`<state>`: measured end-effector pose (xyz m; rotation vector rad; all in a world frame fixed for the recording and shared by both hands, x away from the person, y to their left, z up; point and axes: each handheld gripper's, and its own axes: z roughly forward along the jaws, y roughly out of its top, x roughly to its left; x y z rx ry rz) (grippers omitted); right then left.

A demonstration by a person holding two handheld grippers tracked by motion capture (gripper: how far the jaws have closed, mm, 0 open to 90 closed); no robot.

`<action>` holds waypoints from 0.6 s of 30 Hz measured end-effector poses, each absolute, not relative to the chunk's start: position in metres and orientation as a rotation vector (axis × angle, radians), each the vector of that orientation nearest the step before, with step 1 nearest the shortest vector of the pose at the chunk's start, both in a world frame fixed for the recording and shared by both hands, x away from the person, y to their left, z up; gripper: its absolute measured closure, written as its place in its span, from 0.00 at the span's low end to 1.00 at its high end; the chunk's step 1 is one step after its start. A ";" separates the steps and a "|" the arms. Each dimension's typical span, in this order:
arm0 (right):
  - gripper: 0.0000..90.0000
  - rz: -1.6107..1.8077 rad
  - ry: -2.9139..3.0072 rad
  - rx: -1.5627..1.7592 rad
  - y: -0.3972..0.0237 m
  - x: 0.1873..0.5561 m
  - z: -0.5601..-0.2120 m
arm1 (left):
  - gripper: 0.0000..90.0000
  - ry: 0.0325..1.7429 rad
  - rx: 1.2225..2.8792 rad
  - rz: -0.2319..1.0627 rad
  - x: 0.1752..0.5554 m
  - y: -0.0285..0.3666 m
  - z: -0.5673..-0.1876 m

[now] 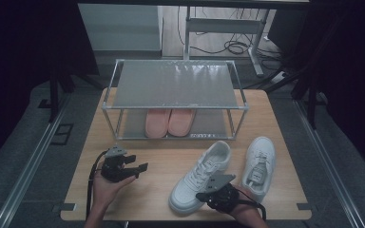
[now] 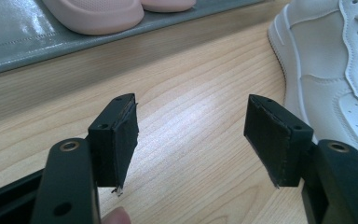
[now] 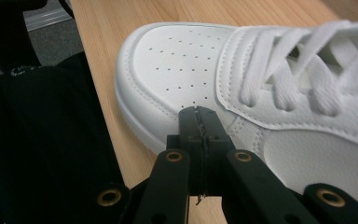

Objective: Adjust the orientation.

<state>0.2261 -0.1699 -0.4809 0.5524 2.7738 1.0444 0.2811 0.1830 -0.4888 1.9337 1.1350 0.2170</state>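
Observation:
Two white sneakers lie on the wooden table (image 1: pixel 161 161). The left sneaker (image 1: pixel 200 175) lies aslant with its toe toward the near edge, and the right sneaker (image 1: pixel 258 167) lies beside it. My right gripper (image 1: pixel 208 195) is shut with nothing between its jaws, its tips against the side of the left sneaker's toe (image 3: pixel 177 70). My left gripper (image 1: pixel 139 167) rests on the table to the left, open and empty, its fingers (image 2: pixel 121 135) apart over bare wood. The side of the white sneaker (image 2: pixel 326 70) shows at that view's right.
A metal-framed shoe rack (image 1: pixel 176 85) stands at the back of the table, with a pair of pink slippers (image 1: pixel 168 121) on its lower shelf. The table's near edge runs just behind both hands. Dark floor and rails surround the table.

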 end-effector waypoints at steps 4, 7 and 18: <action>1.00 1.058 2.776 0.548 -0.166 0.229 -0.482 | 0.39 1.140 1.932 0.216 0.281 0.184 -0.489; 1.00 1.073 2.779 0.559 -0.164 0.230 -0.482 | 0.39 1.143 1.932 0.217 0.282 0.185 -0.489; 1.00 1.121 2.763 0.575 -0.154 0.239 -0.485 | 0.39 1.145 1.932 0.220 0.281 0.184 -0.489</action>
